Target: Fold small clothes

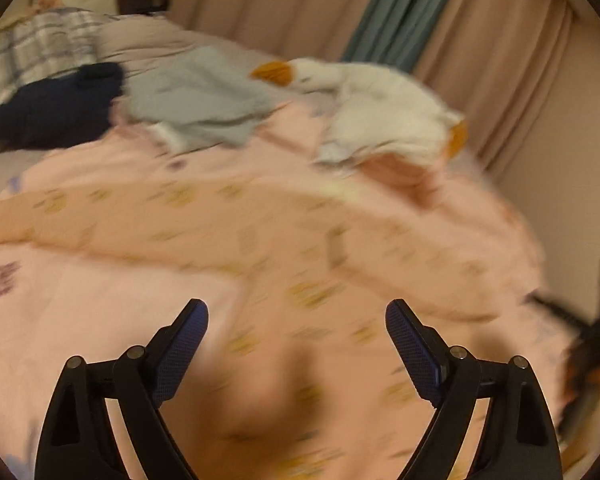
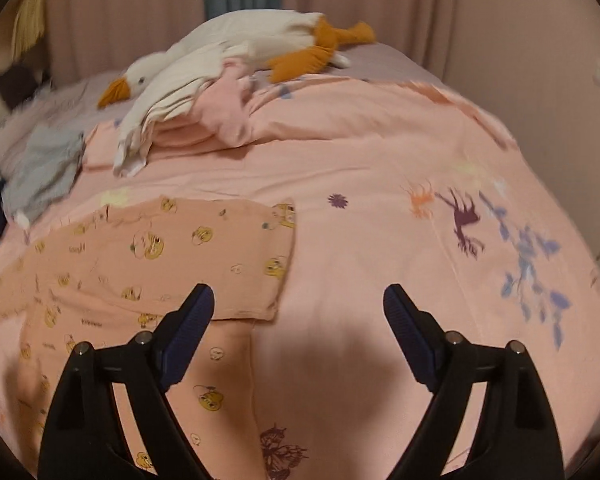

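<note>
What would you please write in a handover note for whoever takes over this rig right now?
Left gripper: open, empty, above the bed.
Right gripper: open, empty; the garment's edge lies under its left finger.
Peach printed garment: flat on the pink cover, partly folded as far as I can tell.
Grey garment and navy garment: bunched near the plush goose, not yet folded.
Left: finish the peach one, then fold those two.
</note>
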Action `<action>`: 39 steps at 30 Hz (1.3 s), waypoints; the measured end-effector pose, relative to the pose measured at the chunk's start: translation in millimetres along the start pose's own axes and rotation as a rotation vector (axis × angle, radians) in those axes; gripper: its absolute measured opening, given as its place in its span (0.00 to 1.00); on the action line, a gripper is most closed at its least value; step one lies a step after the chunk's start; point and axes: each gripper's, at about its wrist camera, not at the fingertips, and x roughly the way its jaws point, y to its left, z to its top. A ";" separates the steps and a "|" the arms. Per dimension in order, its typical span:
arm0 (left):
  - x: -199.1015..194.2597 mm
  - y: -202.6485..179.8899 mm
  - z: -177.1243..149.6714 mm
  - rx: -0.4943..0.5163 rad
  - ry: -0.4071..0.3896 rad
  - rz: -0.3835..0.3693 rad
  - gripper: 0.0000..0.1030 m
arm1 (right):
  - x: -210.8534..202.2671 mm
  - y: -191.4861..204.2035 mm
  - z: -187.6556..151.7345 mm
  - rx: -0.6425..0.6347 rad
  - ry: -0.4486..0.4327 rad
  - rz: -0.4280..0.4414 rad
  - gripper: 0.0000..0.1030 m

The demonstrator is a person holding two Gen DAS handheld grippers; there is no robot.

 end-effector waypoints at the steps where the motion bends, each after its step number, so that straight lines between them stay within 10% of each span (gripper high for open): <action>1: 12.6 -12.4 8.4 0.002 0.041 -0.024 0.87 | 2.6 -8.5 1.2 0.027 0.013 0.029 0.85; 7: 124.7 -51.8 19.6 -0.142 0.341 -0.116 0.87 | 20.8 -33.6 -0.9 0.220 0.001 0.246 0.85; 11: 176.7 -54.3 6.5 -0.279 0.427 -0.138 0.86 | 47.0 -34.3 -7.4 0.187 0.026 0.205 0.83; 14: 180.2 -60.5 8.9 -0.288 0.325 -0.089 0.79 | 58.1 -39.8 -13.5 0.160 0.039 0.215 0.75; 19: 191.7 -69.0 19.9 -0.254 0.244 0.014 0.38 | 68.4 -36.6 -30.8 0.012 0.113 0.376 0.58; 22: 190.4 -70.0 27.8 -0.226 0.200 0.061 0.18 | 75.0 -28.6 -37.6 -0.065 0.108 0.302 0.54; 30: 169.3 -40.4 48.4 -0.167 0.116 0.141 0.15 | 103.3 10.0 -36.9 -0.135 0.138 0.279 0.48; 33: 170.0 -26.7 40.5 -0.182 0.122 0.154 0.15 | 109.2 24.1 -37.1 -0.159 0.094 0.232 0.14; 39: 166.0 12.0 39.1 -0.219 0.177 0.175 0.19 | 108.2 13.3 -38.6 -0.105 0.129 0.319 0.11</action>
